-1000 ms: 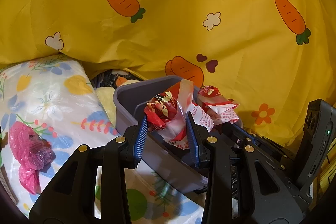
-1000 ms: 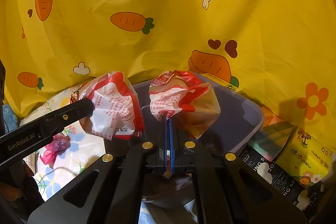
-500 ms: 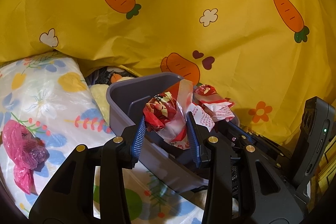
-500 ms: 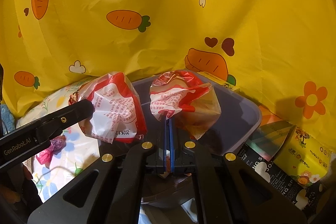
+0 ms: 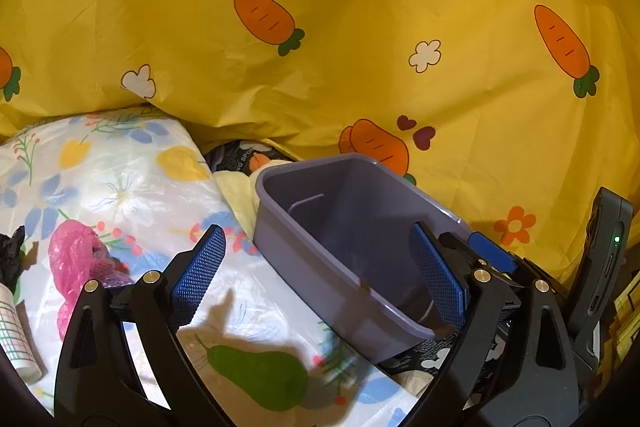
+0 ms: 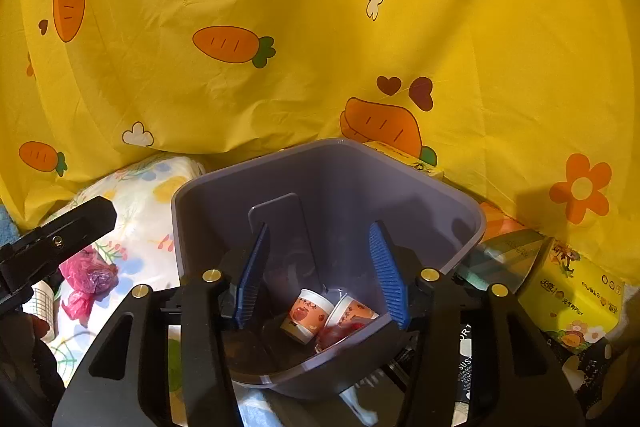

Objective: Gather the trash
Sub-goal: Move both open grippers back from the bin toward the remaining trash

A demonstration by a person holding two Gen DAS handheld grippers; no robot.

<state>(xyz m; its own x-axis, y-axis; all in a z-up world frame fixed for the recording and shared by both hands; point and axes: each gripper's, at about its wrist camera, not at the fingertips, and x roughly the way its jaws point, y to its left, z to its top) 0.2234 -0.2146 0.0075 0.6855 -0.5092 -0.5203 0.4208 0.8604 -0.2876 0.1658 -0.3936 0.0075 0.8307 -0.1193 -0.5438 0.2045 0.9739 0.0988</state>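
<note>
Now both my grippers are over the purple bin [image 6: 192, 227]. My left gripper [image 5: 320, 275] is opening wide and has nothing between its blue pads. My right gripper [image 6: 320, 267] is opening too, and it is empty. Down in the bin lie two paper cups [image 6: 306, 313] and something red beside them. A pink bag [image 5: 76, 259] lies on the flowery sheet [image 5: 120, 179], left of the bin. A yellow box [image 6: 572, 301] sits to the right.
</note>
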